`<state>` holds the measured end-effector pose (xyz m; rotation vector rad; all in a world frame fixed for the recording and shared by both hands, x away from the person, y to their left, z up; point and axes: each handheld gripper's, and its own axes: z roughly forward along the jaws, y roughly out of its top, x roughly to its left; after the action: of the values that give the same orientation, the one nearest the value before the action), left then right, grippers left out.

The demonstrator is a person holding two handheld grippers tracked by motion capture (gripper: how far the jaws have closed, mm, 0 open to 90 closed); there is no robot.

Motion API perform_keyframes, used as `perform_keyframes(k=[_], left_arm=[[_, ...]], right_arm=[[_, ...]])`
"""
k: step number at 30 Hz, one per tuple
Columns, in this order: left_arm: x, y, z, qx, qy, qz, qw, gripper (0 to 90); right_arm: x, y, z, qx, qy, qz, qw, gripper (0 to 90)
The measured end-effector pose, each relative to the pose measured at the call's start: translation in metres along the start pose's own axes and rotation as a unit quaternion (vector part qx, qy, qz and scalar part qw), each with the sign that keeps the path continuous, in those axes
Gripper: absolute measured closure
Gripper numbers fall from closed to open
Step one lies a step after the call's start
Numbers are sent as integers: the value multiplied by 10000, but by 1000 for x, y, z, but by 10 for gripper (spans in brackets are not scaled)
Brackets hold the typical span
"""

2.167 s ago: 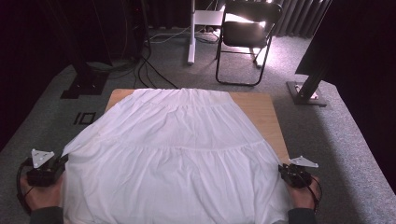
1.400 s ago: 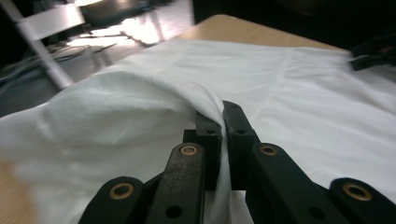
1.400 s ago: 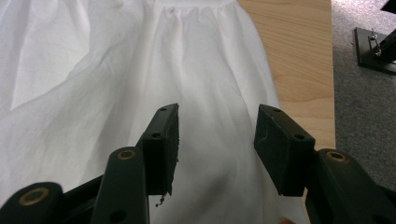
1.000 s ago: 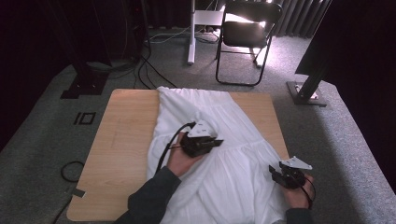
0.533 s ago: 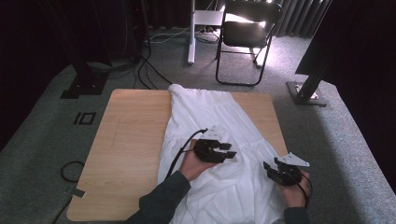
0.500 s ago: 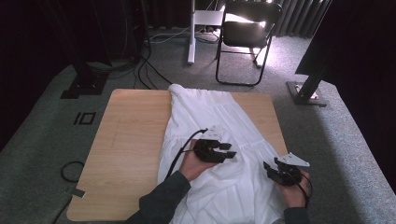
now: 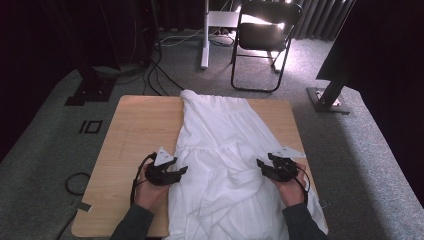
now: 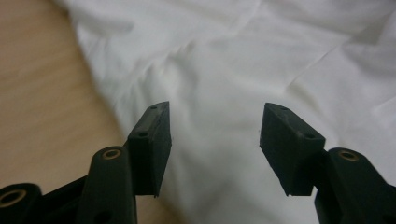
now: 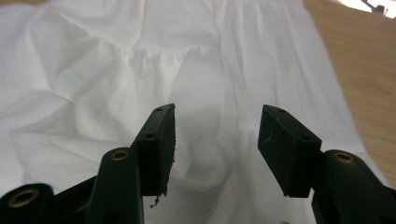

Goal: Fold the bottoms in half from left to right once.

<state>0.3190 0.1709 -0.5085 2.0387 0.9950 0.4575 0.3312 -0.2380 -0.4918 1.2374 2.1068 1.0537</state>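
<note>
White garment (image 7: 225, 150) lay folded lengthwise on the right half of the wooden table (image 7: 135, 130), wrinkled, with a gathered seam across it. Left gripper (image 7: 179, 173) at its left edge, right gripper (image 7: 261, 164) at its right edge; both had jaws wide, holding nothing.

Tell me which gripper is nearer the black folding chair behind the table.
Right. The right gripper sits roughly below the chair at the garment's right edge; the left gripper is farther off, at its left edge.

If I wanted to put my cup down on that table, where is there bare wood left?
The widest bare patch is the table's left part, between its left edge and the white garment, beyond the left gripper. A narrower strip lies at the far right corner. The middle and near right, by the right gripper, are covered.
</note>
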Motion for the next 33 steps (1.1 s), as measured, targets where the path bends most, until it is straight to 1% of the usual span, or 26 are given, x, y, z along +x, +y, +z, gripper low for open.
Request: perform_keyframes(k=[1, 2, 3, 4, 5, 6, 7, 8, 9, 10, 11, 12, 13, 15, 17, 18, 20, 21, 23, 26, 27, 28, 29, 31, 32, 33], left_arm=[[0, 0, 0, 0, 0, 0, 10000, 418], [5, -14, -3, 82, 37, -166, 9998, 409], [5, -14, -3, 82, 37, -166, 9998, 395], [9, -28, -5, 224, 1, -335, 9992, 383], [9, -28, -5, 224, 1, -335, 9992, 376], [10, -41, -5, 313, -101, -490, 9983, 372], [10, -41, -5, 313, -101, -490, 9983, 362], [9, -47, -5, 374, -145, -540, 9977, 362], [9, -47, -5, 374, -145, -540, 9977, 361], [6, -56, -2, 494, -255, -586, 9967, 359], [4, -59, -1, 497, -298, -553, 9968, 359], [1, -59, 0, 479, -326, -493, 9971, 354], [-1, -58, 1, 485, -356, -469, 9971, 354], [-5, -56, 4, 480, -416, -403, 9972, 364], [-10, -54, 7, 497, -474, -244, 9973, 448], [-12, -52, 8, 544, -470, -161, 9973, 599], [-16, -48, 12, 639, -494, -23, 9967, 799], [-17, -46, 12, 645, -442, 43, 9969, 858], [-17, -44, 11, 691, -236, 162, 9972, 883], [-8, -43, 1, 652, 179, 75, 9977, 887], [0, -43, -8, 639, 489, 2, 9968, 887], [3, -44, -10, 637, 621, -9, 9960, 887], [9, -44, -18, 605, 880, -72, 9943, 888], [19, -42, -32, 513, 1162, -213, 9917, 888], [20, -40, -36, 491, 1227, -231, 9910, 889], [20, -37, -41, 450, 1277, -240, 9905, 889]], right_arm=[[0, 0, 0, 0, 0, 0, 10000, 457], [0, -3, 10, 200, 42, 4, 9998, 452], [0, -6, 14, 287, 64, 17, 9996, 452], [0, -8, 17, 394, 47, 6, 9992, 452], [0, -8, 17, 394, 47, 6, 9992, 452], [1, -14, 22, 575, 20, 38, 9983, 454], [0, -17, 24, 651, 70, 71, 9978, 461], [0, -17, 24, 651, 70, 71, 9978, 461], [0, -19, 25, 716, 99, 85, 9973, 487], [-1, -23, 26, 859, 177, 89, 9961, 628], [-1, -24, 26, 902, 255, 86, 9956, 721], [0, -25, 25, 886, 275, 67, 9957, 818], [1, -25, 23, 855, 193, 19, 9962, 863], [2, -22, 18, 735, 124, -24, 9972, 873], [2, -18, 11, 551, 105, -48, 9984, 873], [2, -16, 7, 462, 67, -76, 9989, 874], [0, -11, -2, 289, 33, -100, 9995, 874], [-1, -9, -6, 208, 6, -81, 9998, 873], [-3, -6, -14, 93, -37, -69, 9999, 873], [-5, -6, -20, 31, -55, -46, 10000, 873], [-5, -7, -21, 33, -30, -51, 10000, 874], [-3, -9, -22, 46, 88, -33, 9999, 874], [-2, -10, -22, 48, 128, -29, 9999, 875], [5, -14, -22, 22, 373, -28, 9993, 875], [9, -15, -21, -13, 516, -8, 9987, 875], [12, -15, -21, -15, 548, -28, 9985, 876]])
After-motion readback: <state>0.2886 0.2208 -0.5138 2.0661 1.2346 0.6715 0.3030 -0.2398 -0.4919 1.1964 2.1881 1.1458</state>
